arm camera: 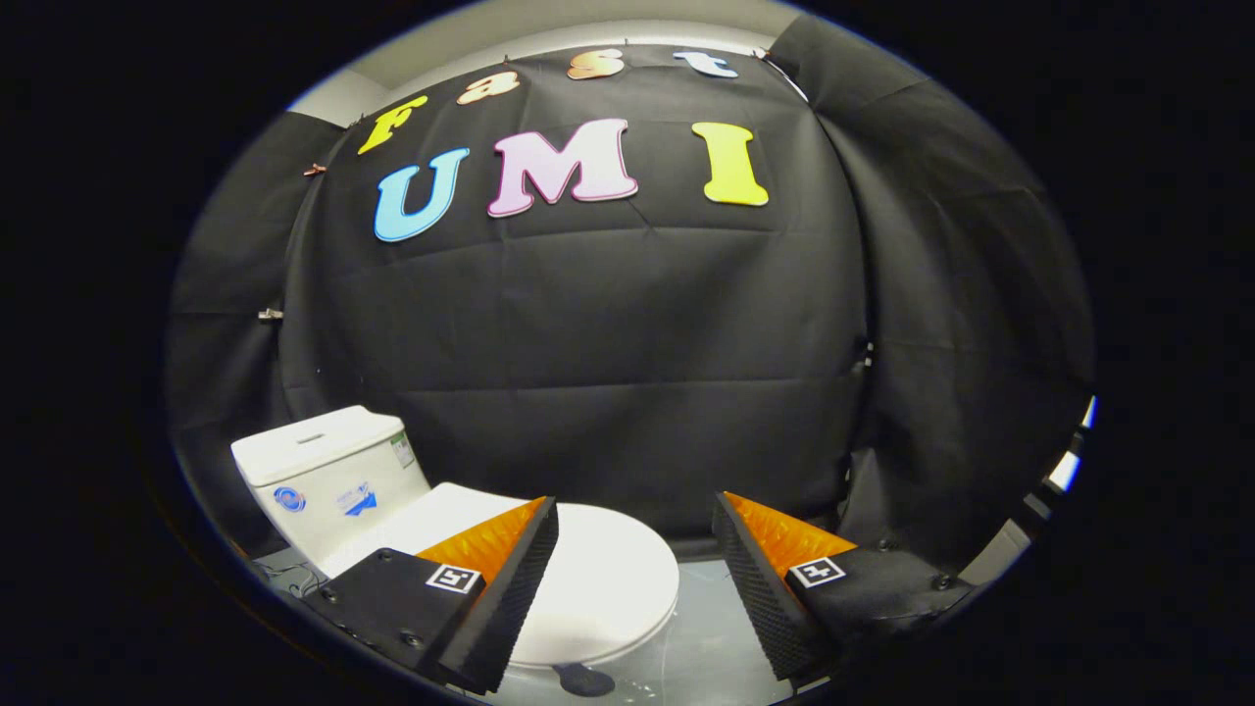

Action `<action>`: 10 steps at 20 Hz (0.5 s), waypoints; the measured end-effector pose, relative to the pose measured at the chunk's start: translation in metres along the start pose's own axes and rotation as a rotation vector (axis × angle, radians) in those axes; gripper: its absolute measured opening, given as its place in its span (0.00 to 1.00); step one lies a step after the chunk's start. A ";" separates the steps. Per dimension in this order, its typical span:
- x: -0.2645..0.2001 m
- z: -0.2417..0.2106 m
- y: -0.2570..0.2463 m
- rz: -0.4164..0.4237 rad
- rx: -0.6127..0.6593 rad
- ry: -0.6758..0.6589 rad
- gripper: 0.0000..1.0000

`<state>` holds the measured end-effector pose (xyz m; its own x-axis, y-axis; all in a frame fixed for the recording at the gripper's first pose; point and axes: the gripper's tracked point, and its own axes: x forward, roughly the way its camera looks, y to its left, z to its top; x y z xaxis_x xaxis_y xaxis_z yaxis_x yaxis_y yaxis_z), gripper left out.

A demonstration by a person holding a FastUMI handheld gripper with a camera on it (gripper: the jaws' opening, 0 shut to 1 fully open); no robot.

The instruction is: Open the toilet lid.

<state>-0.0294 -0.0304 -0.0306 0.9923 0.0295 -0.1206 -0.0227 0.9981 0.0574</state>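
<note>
Toilet (471, 529): white, glossy, with a boxy tank (324, 471) behind at left, stickers on its front; the oval lid (608, 588) lies closed and flat, partly behind the left finger. Gripper (635, 559): fingers spread wide apart, empty, the lid's front edge between them.

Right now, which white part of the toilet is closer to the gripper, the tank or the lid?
The lid. It lies flat and shut between the open gripper's fingers, partly behind one; the boxy tank stands farther back.
</note>
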 end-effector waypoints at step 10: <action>-0.019 -0.093 -0.011 0.018 0.110 0.215 0.98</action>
<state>-0.0597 -0.0371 -0.1209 0.9428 0.0697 -0.3259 -0.0150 0.9858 0.1674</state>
